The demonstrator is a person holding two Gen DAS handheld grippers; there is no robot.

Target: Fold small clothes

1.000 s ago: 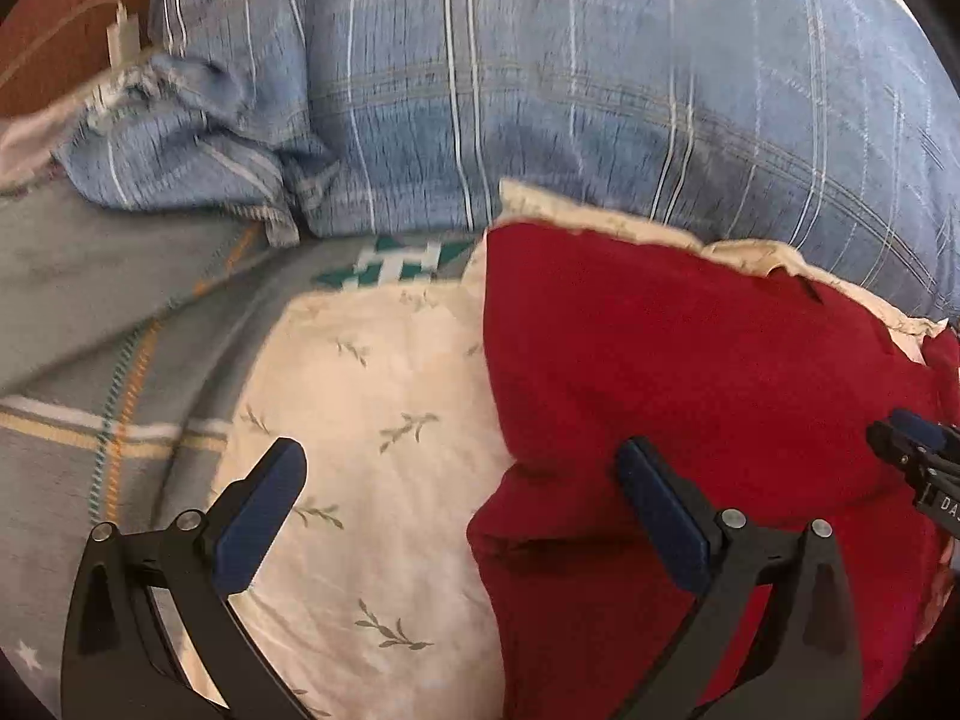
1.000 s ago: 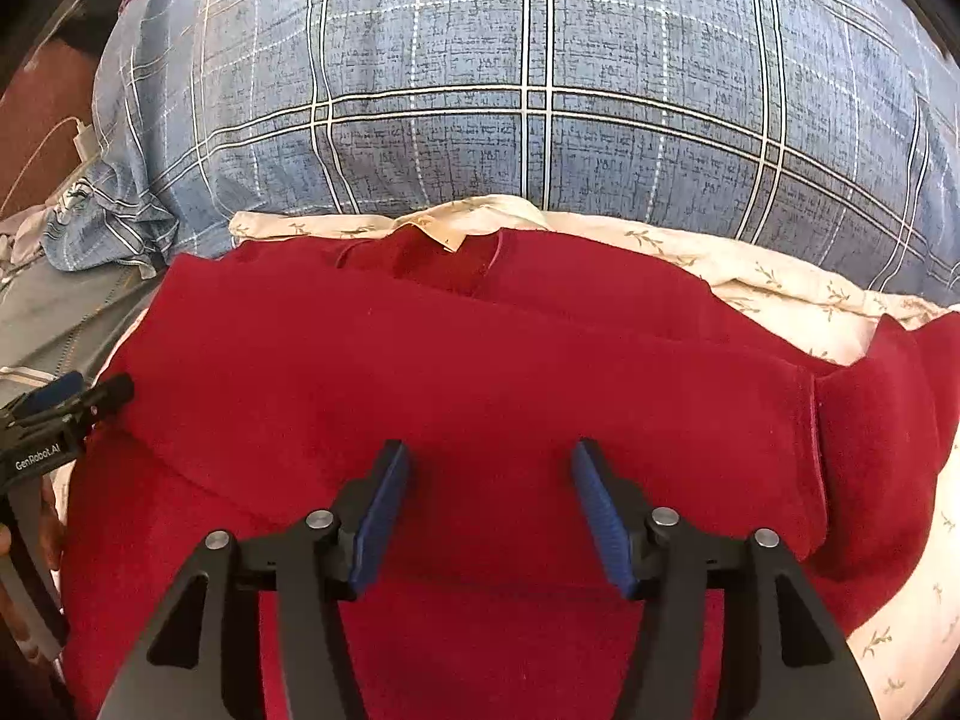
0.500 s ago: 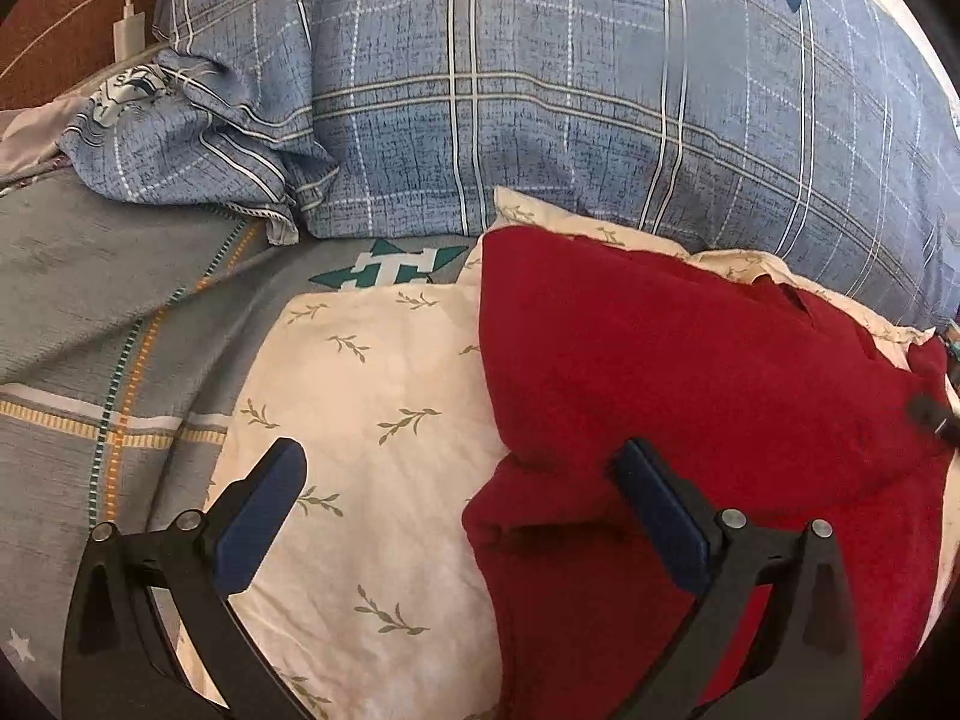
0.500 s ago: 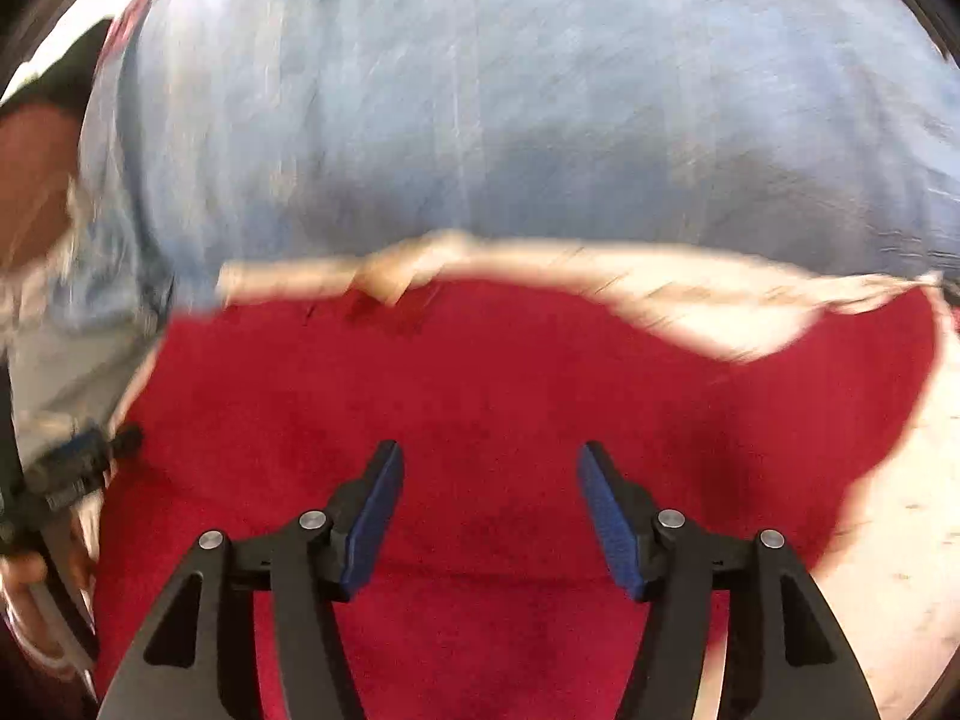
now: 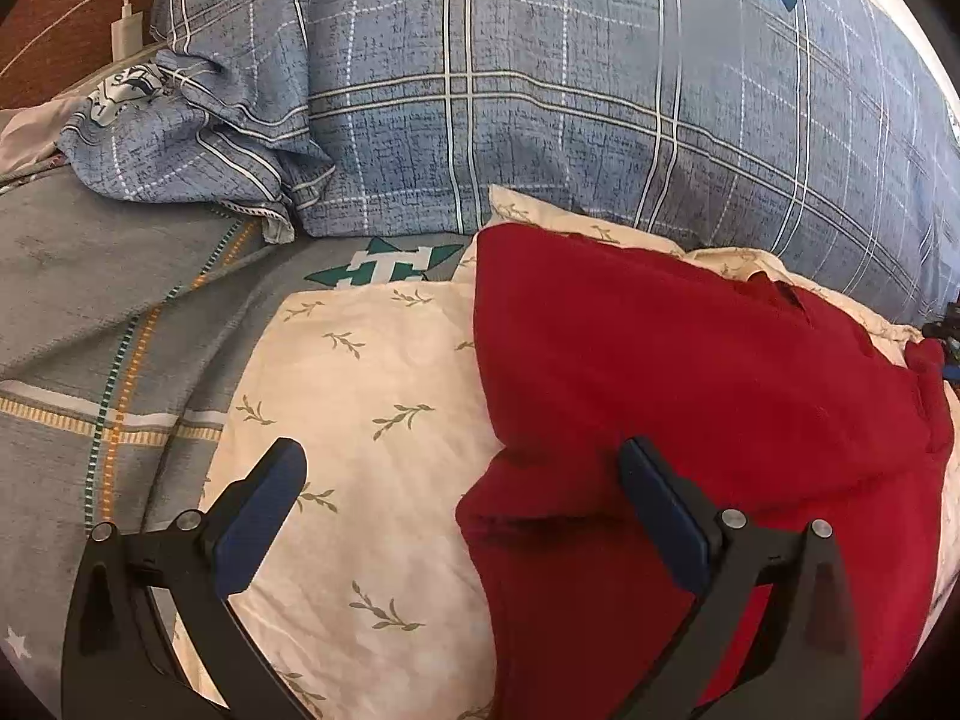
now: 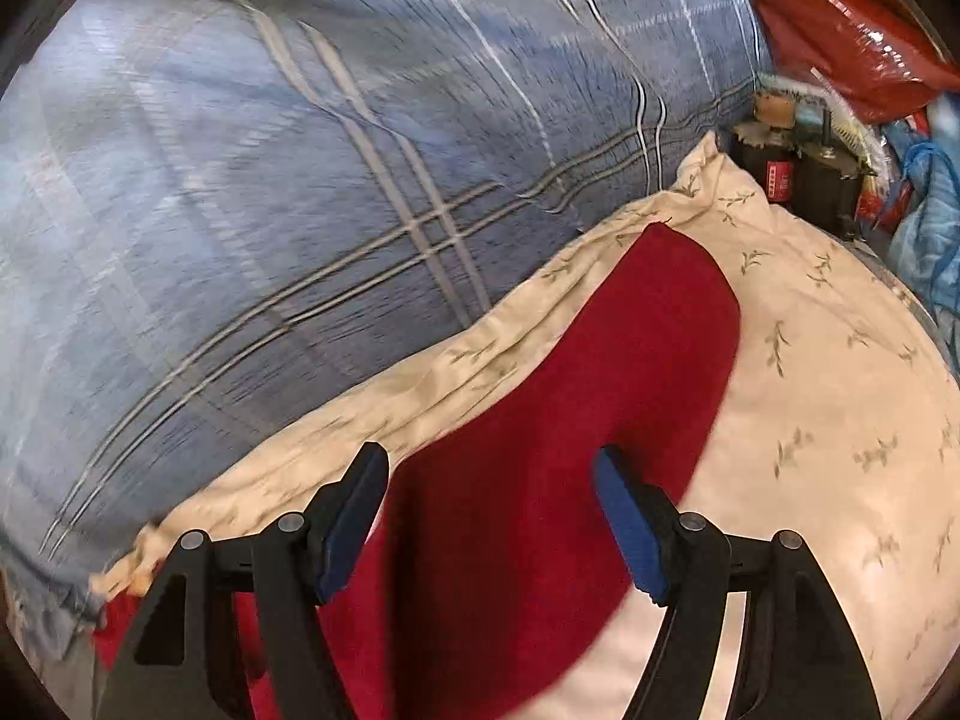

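**Red garment on cream cloth: fold begun, not finished**

Item: red garment (image 5: 690, 396), one piece, lying on a cream leaf-print cloth (image 5: 372, 396) spread over a grey bedcover (image 5: 90, 312). A blue plaid pillow (image 5: 600, 90) lies along the far side, just beyond it.

Condition: the garment's left edge runs fairly straight, and a doubled layer shows near the left gripper, which suggests at least one fold is already made. In the right wrist view a rounded red end (image 6: 660, 312) reaches toward the far right, flat on the cream cloth. Judged part-folded; further folding and squaring up likely remain.

Left gripper (image 5: 462, 504): jaws wide, nothing between the pads; it hovers over the garment's near left edge, one finger above cream cloth, the other above red.

Right gripper (image 6: 489, 516): jaws apart and opening, nothing clamped; red cloth lies beneath the gap, not pinched. This view is blurred.

Other: charger and cable (image 5: 126, 30) at far left; bottles and bags (image 6: 798, 174) at far right.
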